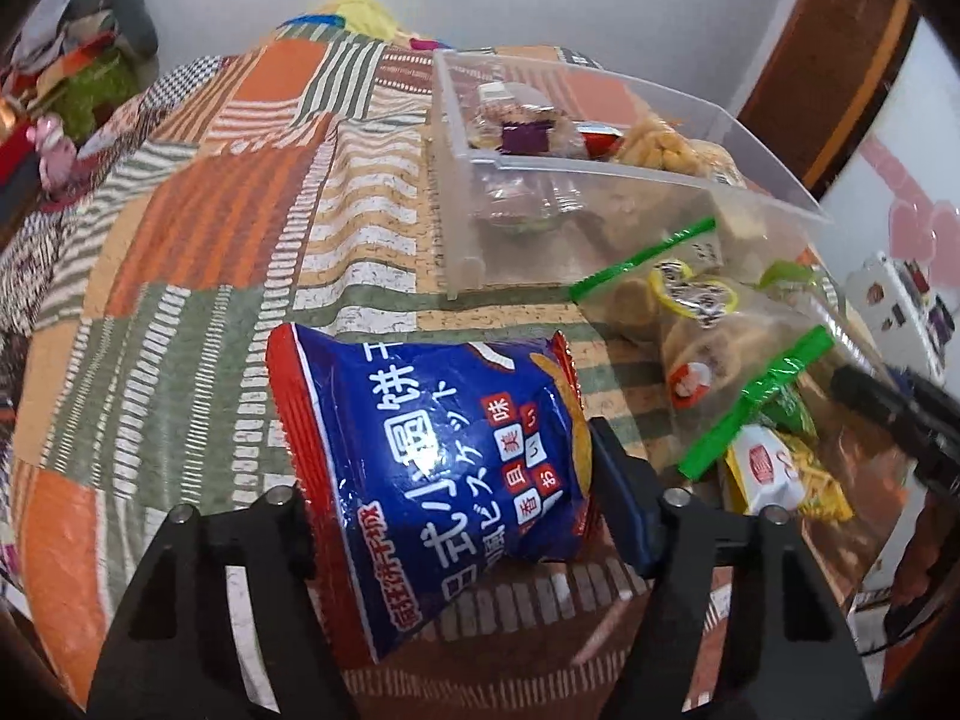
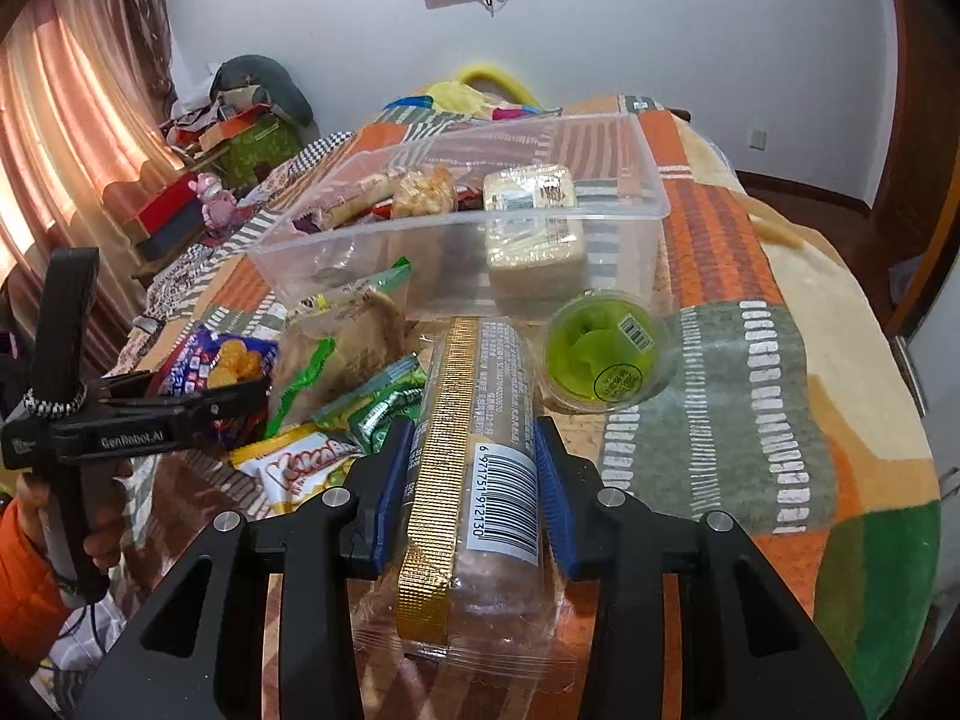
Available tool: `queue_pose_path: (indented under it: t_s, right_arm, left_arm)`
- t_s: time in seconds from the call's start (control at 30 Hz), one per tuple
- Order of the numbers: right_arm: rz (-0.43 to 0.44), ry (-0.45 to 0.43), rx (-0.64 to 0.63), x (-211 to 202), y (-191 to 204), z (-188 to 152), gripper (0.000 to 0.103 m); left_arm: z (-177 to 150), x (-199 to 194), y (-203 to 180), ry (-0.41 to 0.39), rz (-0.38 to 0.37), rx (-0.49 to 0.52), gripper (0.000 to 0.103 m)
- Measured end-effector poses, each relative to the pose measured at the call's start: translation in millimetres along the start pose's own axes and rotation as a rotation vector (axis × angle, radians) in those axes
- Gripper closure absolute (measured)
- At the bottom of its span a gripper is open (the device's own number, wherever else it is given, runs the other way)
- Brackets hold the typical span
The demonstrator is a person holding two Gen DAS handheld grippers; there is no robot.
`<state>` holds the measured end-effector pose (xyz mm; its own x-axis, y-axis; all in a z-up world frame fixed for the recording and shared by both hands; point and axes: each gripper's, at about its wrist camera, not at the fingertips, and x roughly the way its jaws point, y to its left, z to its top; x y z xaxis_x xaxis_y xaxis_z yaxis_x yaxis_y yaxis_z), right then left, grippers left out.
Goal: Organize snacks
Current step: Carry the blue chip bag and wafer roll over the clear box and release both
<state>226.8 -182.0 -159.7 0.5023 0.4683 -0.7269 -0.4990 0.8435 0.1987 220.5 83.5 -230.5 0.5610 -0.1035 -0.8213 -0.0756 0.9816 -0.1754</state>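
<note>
Our left gripper (image 1: 450,516) has the blue biscuit bag (image 1: 444,462) between its fingers, both pads pressing its sides. Our right gripper (image 2: 474,492) is clamped on the gold-striped wrapped roll (image 2: 474,456). Ahead of both sits the clear plastic bin (image 2: 600,213), partly filled; a green cup (image 2: 606,354) lies just ahead-right of the right gripper on the patchwork blanket (image 2: 750,372).
</note>
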Motion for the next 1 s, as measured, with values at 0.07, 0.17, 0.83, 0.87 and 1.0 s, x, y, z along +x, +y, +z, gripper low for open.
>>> queue_pose_path:
  t_s: [0.07,0.17,0.83,0.87,1.0]
  right_arm:
    - [0.002,-0.017,0.001,-5,0,3,0.067]
    - [0.001,-0.046,0.000,-13,1,9,0.067]
    - [-0.073,-0.220,0.014,-28,-13,63,0.067]
    - [-0.076,-0.221,0.017,-25,-15,67,0.067]
    - [-0.082,-0.216,0.024,-14,-19,79,0.067]
  left_arm:
    - [0,-8,-3,-0.020,0.006,0.016,0.034]
    - [5,-26,-8,-0.064,0.003,0.028,0.034]
    - [89,-52,-52,-0.222,-0.049,0.087,0.034]
    - [94,-49,-54,-0.222,-0.051,0.090,0.034]
    - [112,-37,-64,-0.224,-0.042,0.102,0.034]
